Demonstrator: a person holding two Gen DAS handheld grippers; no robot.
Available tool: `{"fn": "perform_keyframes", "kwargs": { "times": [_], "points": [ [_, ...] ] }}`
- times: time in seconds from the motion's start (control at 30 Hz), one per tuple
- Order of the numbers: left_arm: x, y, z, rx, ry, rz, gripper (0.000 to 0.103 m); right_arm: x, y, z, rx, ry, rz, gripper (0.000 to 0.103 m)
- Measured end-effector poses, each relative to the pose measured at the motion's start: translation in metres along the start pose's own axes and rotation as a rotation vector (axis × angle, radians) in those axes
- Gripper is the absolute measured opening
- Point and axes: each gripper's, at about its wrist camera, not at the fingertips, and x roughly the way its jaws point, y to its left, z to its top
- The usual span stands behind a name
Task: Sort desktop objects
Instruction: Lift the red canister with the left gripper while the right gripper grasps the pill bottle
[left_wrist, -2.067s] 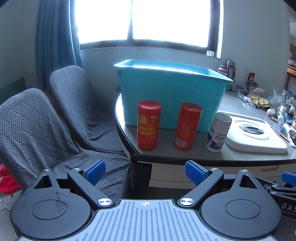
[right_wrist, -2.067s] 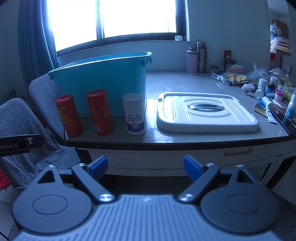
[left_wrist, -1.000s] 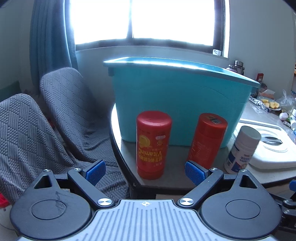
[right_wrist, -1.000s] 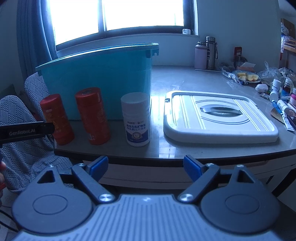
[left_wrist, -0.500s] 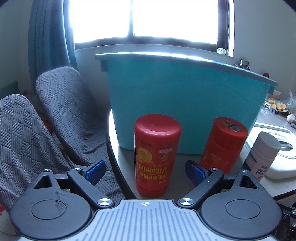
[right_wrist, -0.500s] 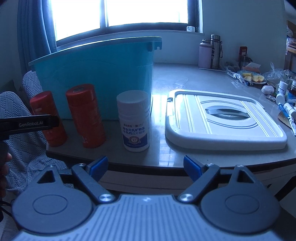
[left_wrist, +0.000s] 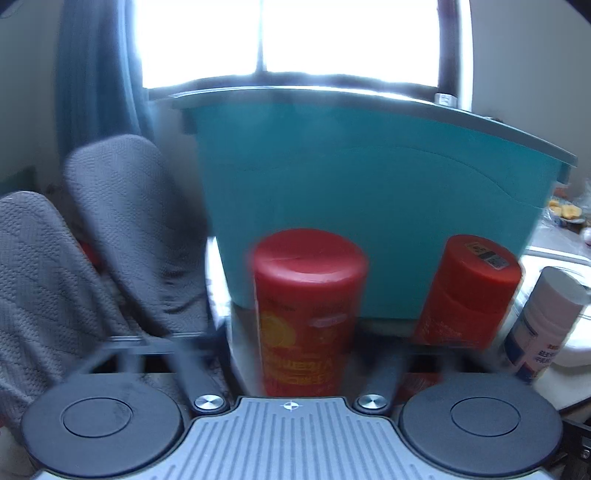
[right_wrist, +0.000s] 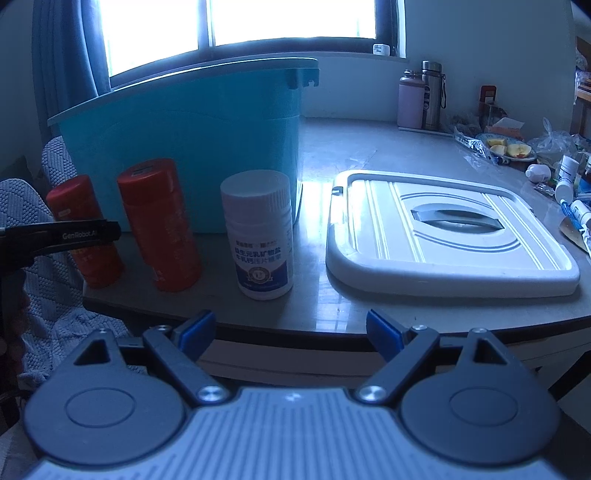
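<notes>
With the left gripper blurred, its opening cannot be told, around the nearest red canister and the right gripper wide open, all three bottles stand ahead before the teal bin, whose interior is hidden.

The left wrist view sits low at the table's near left corner, facing the window, very near the red vitamin canister that fills its middle, with the teal bin rising just behind. The right wrist view looks from further right and further back, off the near table edge, taking in the white lid and far clutter. Both views share the canister, the second red canister, the white bottle and the bin.
</notes>
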Motion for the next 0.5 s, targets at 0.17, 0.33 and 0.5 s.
{"fn": "perform_keyframes", "kwargs": {
  "times": [0.17, 0.33, 0.5],
  "points": [
    [-0.002, 0.002, 0.001, -0.056, 0.007, 0.003, 0.05, -0.002, -0.003, 0.001, 0.001, -0.012, -0.001, 0.089],
    [-0.014, -0.001, 0.0, -0.039, 0.006, 0.013, 0.05, -0.006, -0.004, -0.001, 0.0, -0.02, 0.003, 0.089],
    [-0.034, -0.001, -0.004, -0.028, -0.007, 0.005, 0.05, -0.012, 0.0, -0.003, -0.008, -0.028, 0.007, 0.089]
  ]
}}
